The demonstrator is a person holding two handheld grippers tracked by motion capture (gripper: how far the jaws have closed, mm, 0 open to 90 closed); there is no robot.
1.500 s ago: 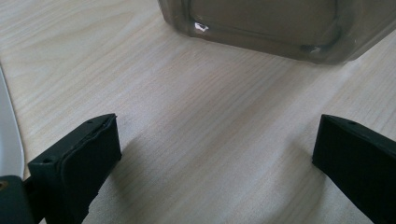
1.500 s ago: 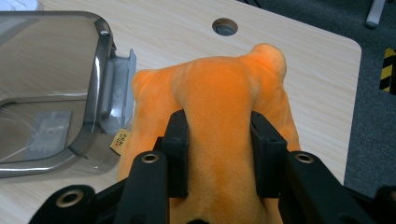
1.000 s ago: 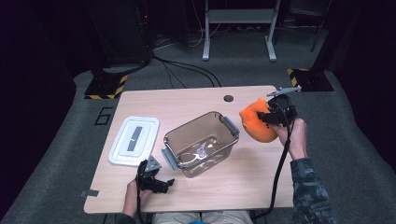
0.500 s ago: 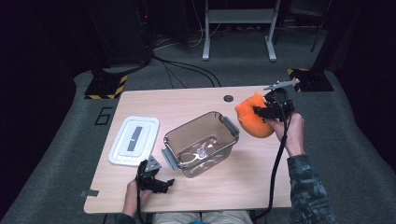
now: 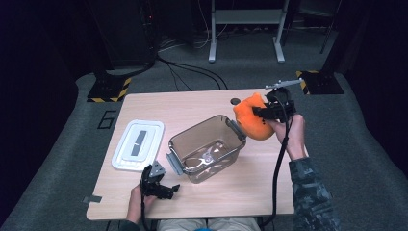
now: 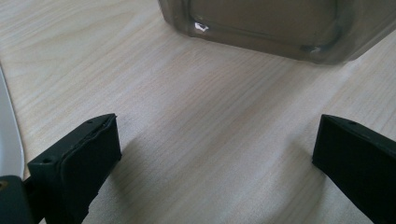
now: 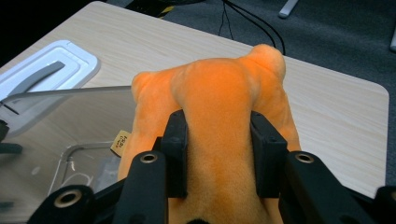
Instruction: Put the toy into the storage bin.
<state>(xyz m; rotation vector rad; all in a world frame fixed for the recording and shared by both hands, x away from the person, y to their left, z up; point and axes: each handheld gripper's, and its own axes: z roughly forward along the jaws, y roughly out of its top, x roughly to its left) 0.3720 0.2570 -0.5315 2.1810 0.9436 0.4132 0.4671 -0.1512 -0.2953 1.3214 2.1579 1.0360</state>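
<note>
Close to the person, the left hand-held gripper (image 5: 161,188) sits low by the near edge of the tabletop (image 5: 202,108). Its two black jaws are spread wide apart and nothing is between them. In the left gripper view the bare wood lies between the jaws, and the bottom of the clear box (image 6: 261,23) is a little way ahead of them. The jaws do not touch the box.

A bit farther on, the clear box (image 5: 206,147) stands open near the middle of the tabletop. It has grey clips on its ends. Something small and shiny lies on its floor, but it is too small to tell what it is. To the left of the box, apart from it, the white lid (image 5: 138,145) lies flat with a grey strip down its middle.

Farther back on the right, the right hand-held gripper (image 5: 262,112) is pinching the orange soft toy (image 5: 255,120). In the right gripper view the jaws press into the fur from both sides, so the orange soft toy (image 7: 219,112) bulges between them. The toy is up off the tabletop, just beside the right end of the box, near its rim. A small tag (image 7: 121,142) sticks out of the toy's side
</note>
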